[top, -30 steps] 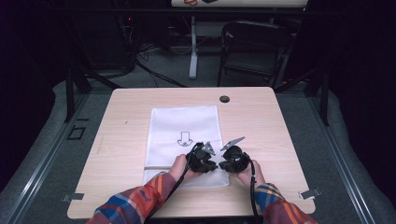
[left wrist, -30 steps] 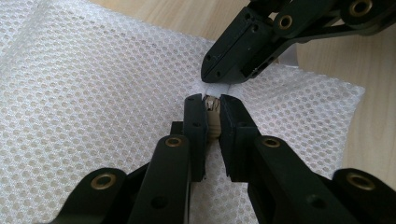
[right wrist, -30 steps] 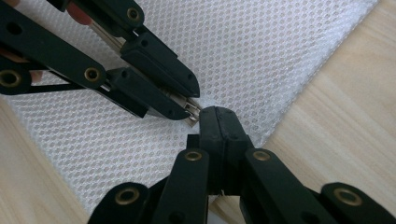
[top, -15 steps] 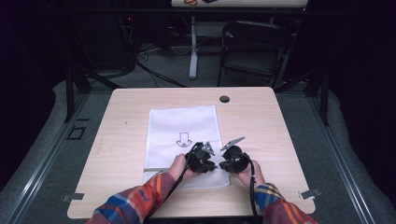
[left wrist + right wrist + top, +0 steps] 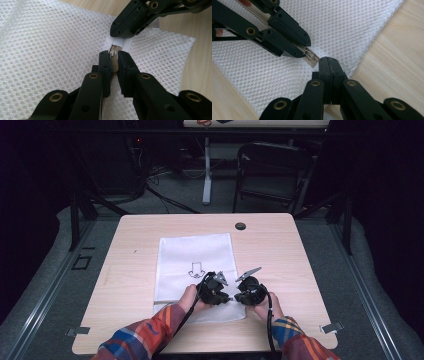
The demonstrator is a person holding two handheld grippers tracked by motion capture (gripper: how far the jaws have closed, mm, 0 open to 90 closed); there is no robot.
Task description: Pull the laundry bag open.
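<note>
Bag: a white mesh bag (image 5: 196,270) lies flat on the worktop (image 5: 280,250), its near edge under both grippers.
Step, as I judge: opening the zipper at this edge.
How to do it well: one gripper should anchor the bag end, the other should draw the zipper pull (image 5: 114,56) straight along the zipper line, low and slowly, so the mesh does not bunch.
Left gripper (image 5: 113,53): jaws clenched on the zipper pull.
Right gripper (image 5: 329,60): jaws pressed together on the bag edge, just beside the zipper end.

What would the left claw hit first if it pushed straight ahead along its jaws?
Most likely the right claw: it sits directly past the left claw, pinching the white mesh bag just beyond the zipper pull the left one grips. The gap looks short, though depth is uncertain.
</note>
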